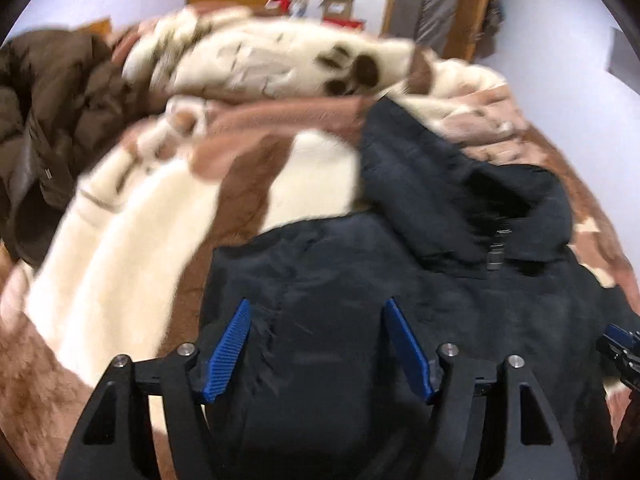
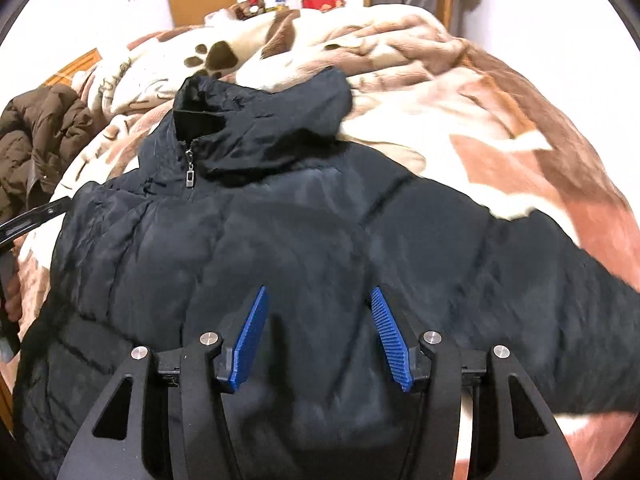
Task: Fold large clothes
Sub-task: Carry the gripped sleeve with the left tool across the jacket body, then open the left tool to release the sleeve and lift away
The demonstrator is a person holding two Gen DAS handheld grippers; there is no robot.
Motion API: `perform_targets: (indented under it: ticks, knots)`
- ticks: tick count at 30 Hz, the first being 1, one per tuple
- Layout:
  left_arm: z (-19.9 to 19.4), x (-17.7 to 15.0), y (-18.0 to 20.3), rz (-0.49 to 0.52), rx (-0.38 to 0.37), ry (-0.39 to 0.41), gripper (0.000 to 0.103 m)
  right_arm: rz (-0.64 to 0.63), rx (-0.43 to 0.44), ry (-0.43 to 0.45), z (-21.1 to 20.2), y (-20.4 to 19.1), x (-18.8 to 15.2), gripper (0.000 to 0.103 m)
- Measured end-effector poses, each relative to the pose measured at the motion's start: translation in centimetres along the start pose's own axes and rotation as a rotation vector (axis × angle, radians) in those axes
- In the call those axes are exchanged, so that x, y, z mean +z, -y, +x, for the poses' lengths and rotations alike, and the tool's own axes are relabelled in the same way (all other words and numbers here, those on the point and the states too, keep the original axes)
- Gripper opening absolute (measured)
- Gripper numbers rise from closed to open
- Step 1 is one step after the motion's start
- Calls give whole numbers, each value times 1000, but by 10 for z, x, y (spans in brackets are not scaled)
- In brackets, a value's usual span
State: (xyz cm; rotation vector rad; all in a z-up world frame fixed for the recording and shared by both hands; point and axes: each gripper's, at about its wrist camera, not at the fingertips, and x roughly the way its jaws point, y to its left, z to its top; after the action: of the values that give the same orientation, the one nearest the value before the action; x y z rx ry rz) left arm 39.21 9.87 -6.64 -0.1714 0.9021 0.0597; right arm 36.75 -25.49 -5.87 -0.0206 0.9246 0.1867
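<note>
**Dark padded jacket, laid flat on bed: position relative to both grippers**

Item: dark padded jacket [image 2: 280,232], zipped front upward, spread on a brown-and-cream paw-print blanket [image 2: 500,128]. Long axis running near to far: hem toward the cameras, collar and zip pull [image 2: 189,176] at the far end, hood [image 2: 272,120] bunched beyond the collar. One sleeve [image 2: 540,264] trailing out to the right and toward the near edge in the right wrist view.

Left gripper [image 1: 320,344]: jaws apart, blue pads clear of the cloth, nothing between them but the jacket surface below. Poised over the left half of the chest, angled downward; zip line off to its right. Left edge of the jacket just beside its left finger, blanket showing beyond. View blurred.

Right gripper [image 2: 320,336]: jaws likewise apart, nothing pinched. Poised over the right half of the chest, the spread sleeve lying to its right, the zip to its far left.

Second garment: brown puffer coat [image 2: 36,140], heaped at the far left of the bed, well apart from the jacket.

Assessment: folding apparently not begun, body and sleeve both unfolded. Right gripper the nearer to the outstretched sleeve, so probably the one to draw it across the chest. Left sleeve not clearly visible in either view.
</note>
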Motion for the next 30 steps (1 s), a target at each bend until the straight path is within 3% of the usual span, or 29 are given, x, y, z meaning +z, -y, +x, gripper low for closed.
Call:
perform_targets:
  ticks: [4, 8, 12, 14, 17, 22, 27, 30]
  knots:
    - [35, -17, -9, -22, 28, -48, 71, -4, 4, -83, 55, 2, 11, 55]
    - [39, -23, 1, 15, 67, -35, 71, -8, -1, -85, 70, 1, 13, 57]
    - [13, -15, 3, 9, 52, -25, 63, 17, 21, -96, 50, 10, 17, 57]
    - [-14, -17, -1, -4, -12, 25, 62, 19, 30, -28, 16, 13, 14, 57]
    - [-40, -33, -6, -6, -52, 72, 62, 10, 62, 22, -11, 11, -2, 57]
    - [-1, -60, -13, -15, -21, -44, 63, 19, 61, -114, 35, 13, -23, 56]
    - [2, -58, -9, -11, -2, -42, 64, -26, 21, -114, 38, 4, -27, 56]
    - [-18, -57, -4, -17, 15, -40, 62, -7, 14, -133, 24, 5, -26, 56]
